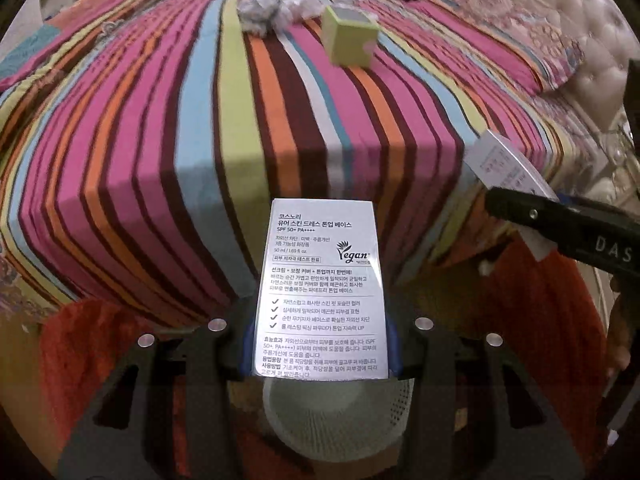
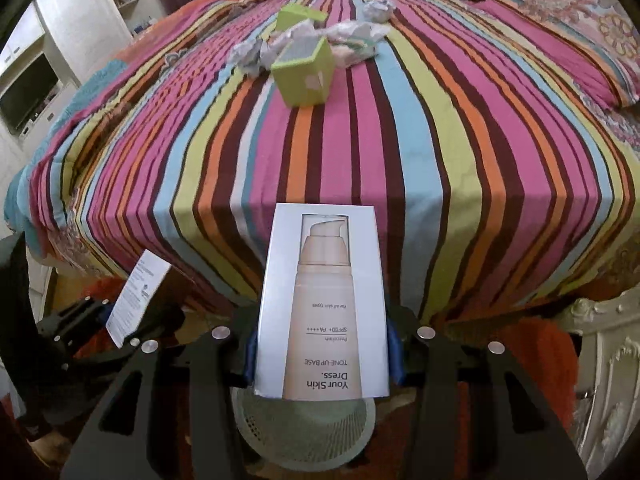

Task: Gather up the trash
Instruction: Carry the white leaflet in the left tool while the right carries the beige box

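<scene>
My left gripper (image 1: 320, 344) is shut on a white cosmetics box (image 1: 320, 288) with printed Korean text, held upright over a pale green mesh bin (image 1: 336, 420). My right gripper (image 2: 322, 356) is shut on a second white box (image 2: 324, 304) showing a pump bottle, above the same bin (image 2: 304, 432). Each gripper and its box also shows at the edge of the other view. On the striped bed (image 2: 400, 140) lie a green box (image 2: 306, 76), another green box (image 2: 296, 16) and crumpled paper (image 2: 248, 54).
The bed's front edge (image 1: 200, 208) stands just beyond the bin. A tufted headboard (image 1: 580, 20) and patterned pillow (image 2: 560, 32) are at the right. A white cabinet with a screen (image 2: 32, 92) is at the left. Orange-red fabric (image 1: 80, 360) lies beside the bin.
</scene>
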Motion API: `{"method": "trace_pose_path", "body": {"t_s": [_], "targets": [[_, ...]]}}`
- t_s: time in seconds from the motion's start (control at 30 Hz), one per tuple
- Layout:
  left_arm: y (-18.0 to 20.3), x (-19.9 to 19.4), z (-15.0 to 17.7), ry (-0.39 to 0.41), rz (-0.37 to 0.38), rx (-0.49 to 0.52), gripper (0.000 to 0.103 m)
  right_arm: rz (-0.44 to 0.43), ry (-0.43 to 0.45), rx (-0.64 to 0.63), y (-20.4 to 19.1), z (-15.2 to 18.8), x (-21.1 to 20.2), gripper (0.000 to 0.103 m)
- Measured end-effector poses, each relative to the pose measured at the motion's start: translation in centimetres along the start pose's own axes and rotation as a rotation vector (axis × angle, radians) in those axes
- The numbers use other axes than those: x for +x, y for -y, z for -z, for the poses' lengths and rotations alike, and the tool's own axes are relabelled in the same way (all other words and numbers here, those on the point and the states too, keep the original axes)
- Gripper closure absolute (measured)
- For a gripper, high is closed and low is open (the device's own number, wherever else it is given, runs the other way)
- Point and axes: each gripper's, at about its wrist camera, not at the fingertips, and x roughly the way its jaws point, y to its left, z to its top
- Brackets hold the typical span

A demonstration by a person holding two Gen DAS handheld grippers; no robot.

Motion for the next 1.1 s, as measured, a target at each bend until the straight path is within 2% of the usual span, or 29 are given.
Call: {"method": "trace_pose_path", "body": {"t_s": [0.3,0.63,0.93,1.1], "targets": [[1.4,2.1,1.8,-0.076,0.011,0.047,0.056,0.015,-0.097,-0.01,0.0,3.6,2.0,0.058],[1.5,4.0,1.6,-0.116,0.009,0.056,0.056,0.049,-0.163,-0.055,-0.5,4.8,4.0,0.058],[1.2,6.7,2.1,-0.242,0.012,0.046,0.056,0.005,-0.301,-0.03,-0.5,6.1,6.9,0.058],[0.5,8.1,2.8,-0.323,0.018,0.027,0.056,-0.064,-0.407,0.041,0.2,7.1,8.8,0.058]]}}
